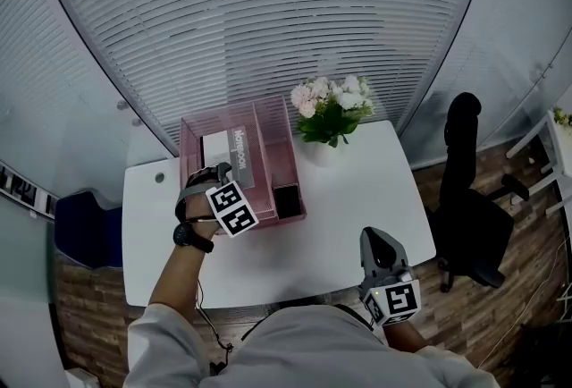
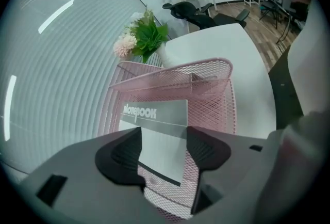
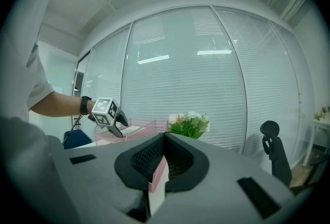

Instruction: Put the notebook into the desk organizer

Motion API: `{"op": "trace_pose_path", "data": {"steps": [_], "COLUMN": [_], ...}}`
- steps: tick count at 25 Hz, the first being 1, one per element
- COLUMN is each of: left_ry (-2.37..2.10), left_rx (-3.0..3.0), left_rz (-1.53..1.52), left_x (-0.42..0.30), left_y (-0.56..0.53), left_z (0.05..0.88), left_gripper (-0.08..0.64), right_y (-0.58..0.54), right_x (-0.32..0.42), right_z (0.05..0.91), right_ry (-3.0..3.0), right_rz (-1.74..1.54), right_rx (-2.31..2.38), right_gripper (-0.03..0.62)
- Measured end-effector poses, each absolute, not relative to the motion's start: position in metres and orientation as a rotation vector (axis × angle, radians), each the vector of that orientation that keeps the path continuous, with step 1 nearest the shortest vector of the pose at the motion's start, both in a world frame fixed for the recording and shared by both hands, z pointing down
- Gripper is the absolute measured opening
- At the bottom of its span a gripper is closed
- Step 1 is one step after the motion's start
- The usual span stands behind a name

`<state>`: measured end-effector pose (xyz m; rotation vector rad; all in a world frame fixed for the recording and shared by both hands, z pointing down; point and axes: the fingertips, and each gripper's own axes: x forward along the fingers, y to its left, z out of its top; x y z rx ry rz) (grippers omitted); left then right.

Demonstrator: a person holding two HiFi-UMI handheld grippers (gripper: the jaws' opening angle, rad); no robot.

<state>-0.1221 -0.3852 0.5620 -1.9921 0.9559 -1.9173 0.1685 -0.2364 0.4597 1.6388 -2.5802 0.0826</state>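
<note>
Left gripper view: left gripper (image 2: 162, 138) open astride the notebook (image 2: 154, 113) in the pink mesh desk organizer (image 2: 211, 89), right gripper (image 3: 164, 136) closed, so a careless withdrawal might snag and tip it.

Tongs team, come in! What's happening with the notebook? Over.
Left tongs open, notebook between, not gripped. Notebook standing in pink organizer. Right tongs shut, clear of it. Nothing blocking.
</note>
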Motion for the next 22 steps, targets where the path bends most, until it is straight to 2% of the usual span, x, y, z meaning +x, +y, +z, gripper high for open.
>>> {"op": "trace_pose_path", "data": {"steps": [3,13,22], "left_ry": [0.917,0.93,1.288], "left_rx": [-2.089,-2.183,-2.491], "left_rz": [-1.922,-1.845,-1.22], "left_x": [-0.12,-0.118,-0.13], "left_y": [-0.376,-0.36,-0.338], "left_z": [0.56,0.549,0.471], "left_gripper": [0.31,0.316,0.314], "right_y": [-0.236,-0.237,-0.243], "right_x": [0.165,0.156,0.133], "right_z": [0.457,0.457,0.445], "right_ry": [-2.593,-2.579,-2.649], "right_rz": [0.072,0.106,0.021], "right_rx": [1.64,1.596,1.556], "right_gripper": [0.012,0.012,0.013]}}
